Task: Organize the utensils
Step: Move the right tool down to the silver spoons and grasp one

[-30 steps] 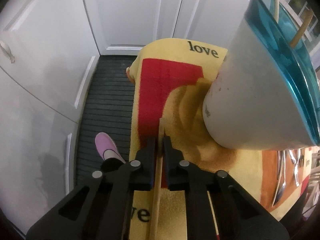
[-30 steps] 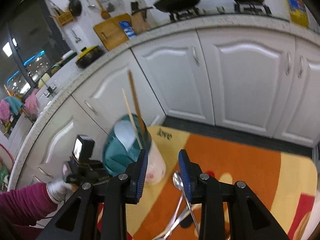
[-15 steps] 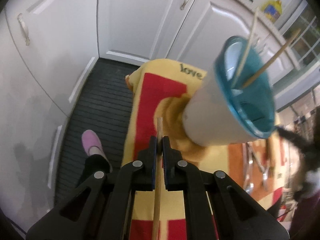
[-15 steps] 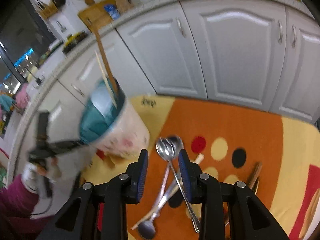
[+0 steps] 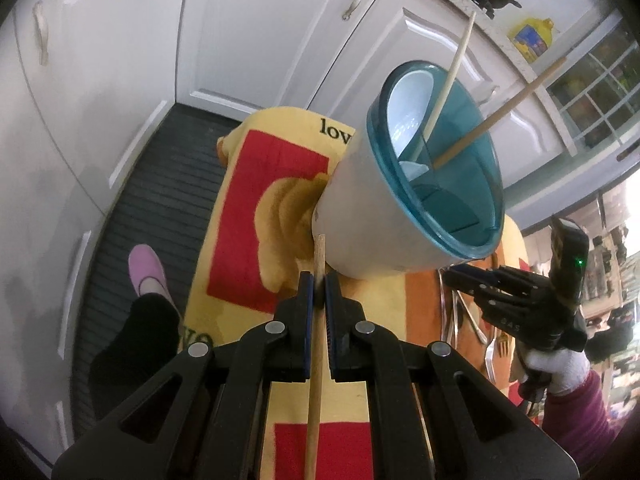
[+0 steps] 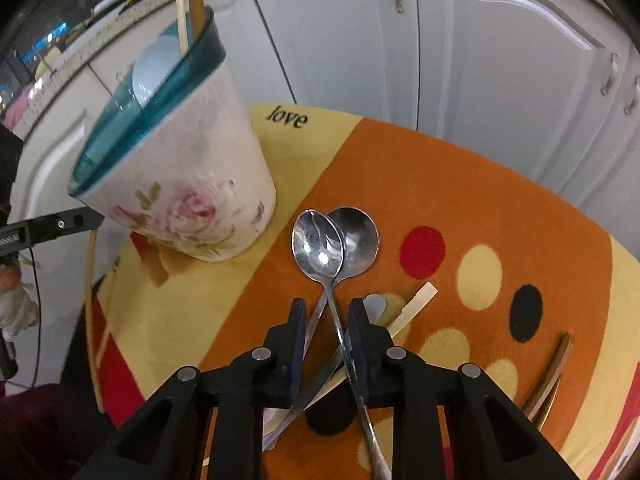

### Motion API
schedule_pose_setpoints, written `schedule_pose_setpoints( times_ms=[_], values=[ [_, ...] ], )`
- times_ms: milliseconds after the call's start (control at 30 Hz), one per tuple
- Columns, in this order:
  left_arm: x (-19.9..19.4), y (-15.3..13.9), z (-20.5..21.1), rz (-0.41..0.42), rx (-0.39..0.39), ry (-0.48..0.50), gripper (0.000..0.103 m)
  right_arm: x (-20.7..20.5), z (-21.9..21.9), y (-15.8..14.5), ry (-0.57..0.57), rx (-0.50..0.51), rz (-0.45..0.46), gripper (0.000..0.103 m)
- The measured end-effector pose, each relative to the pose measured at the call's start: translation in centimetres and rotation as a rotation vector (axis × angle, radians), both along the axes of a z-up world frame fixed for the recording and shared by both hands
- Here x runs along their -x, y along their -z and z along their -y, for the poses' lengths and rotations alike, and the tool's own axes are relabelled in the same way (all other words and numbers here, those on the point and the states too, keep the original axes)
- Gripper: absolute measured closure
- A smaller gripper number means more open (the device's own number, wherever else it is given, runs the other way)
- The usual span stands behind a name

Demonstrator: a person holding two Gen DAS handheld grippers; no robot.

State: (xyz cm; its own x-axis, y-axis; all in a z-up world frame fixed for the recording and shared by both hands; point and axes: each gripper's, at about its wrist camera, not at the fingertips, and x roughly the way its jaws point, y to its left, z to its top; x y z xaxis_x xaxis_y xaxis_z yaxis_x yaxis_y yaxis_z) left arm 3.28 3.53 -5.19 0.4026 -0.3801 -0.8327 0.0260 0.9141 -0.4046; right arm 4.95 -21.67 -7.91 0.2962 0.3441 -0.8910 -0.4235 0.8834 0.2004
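A: Left wrist view: we see the left gripper (image 5: 316,294) clamped narrowly on a wooden chopstick (image 5: 315,344), whose tip points toward the utensil holder (image 5: 404,208). The holder stands on the patterned cloth (image 5: 248,216) covering the tabletop, and two chopsticks (image 5: 452,80) already lean inside its teal rim.

B: And the right side?

A: In the right wrist view, the right gripper (image 6: 327,320) has just been closing around the crossed handles of two metal spoons (image 6: 334,246) lying on the cloth (image 6: 460,184) beside the holder (image 6: 180,176). The handles sit between the jaws; one handle lies against the right pad, yet we cannot tell whether both pads press firmly.

B: What could go wrong from here?

A: We judge three risks. First, the crossed handles may let the gripper catch both spoons or neither, since thin, smooth metal slips easily from flat pads. Second, a pale flat stick (image 6: 412,306) lies just beside the right jaw and under the handles, so closing could drag it along. Third, the two grippers work close to the same holder; if the held chopstick strikes the wall instead of clearing the rim, the holder could tip.

B: The remaining utensils?

A: Dark chopsticks (image 6: 550,376) rest well apart, near the cloth's right edge.
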Motion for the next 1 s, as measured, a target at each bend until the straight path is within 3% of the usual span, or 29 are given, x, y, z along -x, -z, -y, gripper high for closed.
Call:
schedule_pose_setpoints(
  times_ms=[333,467,667,833,900,1000],
  values=[
    [-0.1,1.3,-0.1,-0.03,0.003,-0.025,0.099,-0.6,-0.9,0.8,-0.047,0.023,0.004,0.096],
    [0.0,1.5,0.0,-0.035,0.005,-0.026,0.099,0.4,-0.4,-0.1,-0.024,-0.021,0.005,0.101],
    [0.1,2.3,0.4,-0.052,0.001,-0.027,0.099,1.9,0.8,-1.2,0.01,-0.116,-0.016,0.102],
    [0.3,2.9,0.6,-0.056,-0.014,-0.031,0.099,2.5,0.7,-1.6,0.038,-0.099,0.025,0.102],
    [0.3,3.1,0.7,-0.059,-0.013,-0.036,0.099,1.9,0.4,-1.9,0.037,-0.104,0.02,0.099],
    [0.4,3.6,0.5,-0.066,-0.013,-0.041,0.099,1.9,-0.1,-2.0,0.007,-0.078,0.043,0.078]
  ],
)
